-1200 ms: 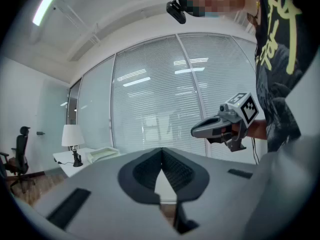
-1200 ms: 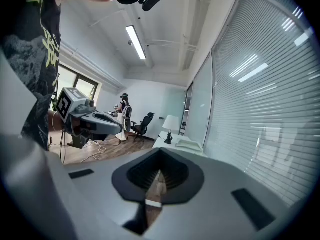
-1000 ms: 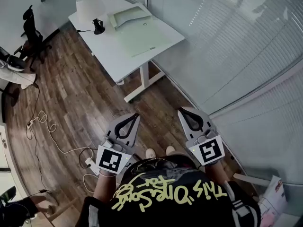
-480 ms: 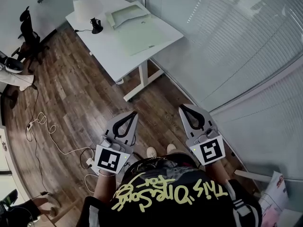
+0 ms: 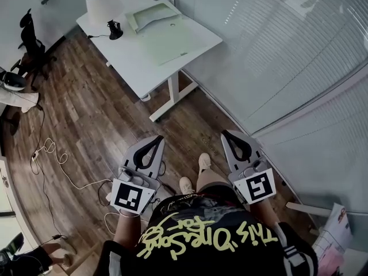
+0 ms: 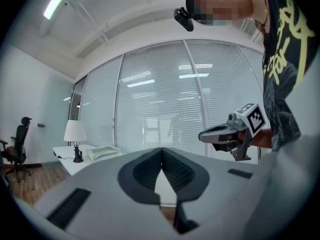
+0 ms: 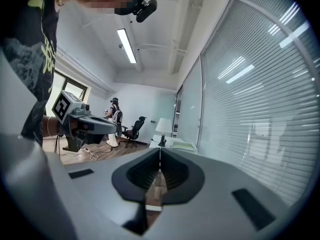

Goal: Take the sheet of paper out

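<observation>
Counter (image 5: 133, 53): white, on white legs, standing on a wooden floor (image 5: 98, 114) against a glass wall (image 5: 276, 56) with blinds.
Sheet of paper (image 5: 172, 42): pale green and flat, lying on the counter at the end towards the person. It is not possible to tell if it is a single sheet or a thin folder.
Tray (image 5: 150, 15): pale green paper tray on the counter, just beside the sheet, towards the counter's far end. Its contents cannot be made out.
Lamp (image 5: 104, 7): white shade on a dark base, at the counter's far corner, beside the tray.
Left gripper (image 5: 157, 138): held level over the floor, well apart from the counter and pointing roughly towards it. Its fingers (image 6: 145, 171) are pressed together with nothing between them.
Right gripper (image 5: 227, 134): level, alongside the left one and equally far from the counter, close to the glass wall. Its fingers (image 7: 172, 171) are together and empty.
Office chair (image 5: 29, 36): black, on the floor off the counter's lamp side, away from the glass wall.
Cables (image 5: 52, 154): white, trailing over the floor between the counter and the person, off to the left.
</observation>
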`<action>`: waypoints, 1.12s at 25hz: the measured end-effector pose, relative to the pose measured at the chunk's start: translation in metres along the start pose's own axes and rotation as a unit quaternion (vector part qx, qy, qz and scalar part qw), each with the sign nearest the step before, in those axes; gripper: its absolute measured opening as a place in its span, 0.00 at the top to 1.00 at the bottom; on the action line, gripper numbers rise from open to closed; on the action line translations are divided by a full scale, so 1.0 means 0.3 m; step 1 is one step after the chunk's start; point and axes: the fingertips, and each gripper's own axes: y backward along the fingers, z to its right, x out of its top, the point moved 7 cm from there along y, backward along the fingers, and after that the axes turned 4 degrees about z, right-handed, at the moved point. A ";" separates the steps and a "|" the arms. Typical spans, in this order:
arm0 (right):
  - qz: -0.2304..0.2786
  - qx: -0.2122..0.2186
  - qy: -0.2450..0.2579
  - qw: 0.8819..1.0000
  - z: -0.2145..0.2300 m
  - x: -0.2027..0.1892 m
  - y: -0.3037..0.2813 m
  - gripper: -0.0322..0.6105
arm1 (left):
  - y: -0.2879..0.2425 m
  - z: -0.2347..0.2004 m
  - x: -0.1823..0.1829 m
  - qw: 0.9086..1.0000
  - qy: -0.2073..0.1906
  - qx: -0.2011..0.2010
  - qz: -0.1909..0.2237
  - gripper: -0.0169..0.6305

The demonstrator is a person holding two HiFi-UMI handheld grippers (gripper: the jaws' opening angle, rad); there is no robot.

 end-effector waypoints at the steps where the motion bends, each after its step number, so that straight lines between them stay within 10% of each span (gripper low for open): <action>1: -0.012 0.005 0.000 1.000 0.004 -0.012 0.006 0.94 | -0.002 -0.001 0.000 1.000 0.000 0.001 0.000 0.96; 28: 0.038 0.037 0.016 0.998 0.352 0.064 -0.438 0.94 | -0.329 -0.330 0.058 0.995 0.024 0.088 0.025 0.96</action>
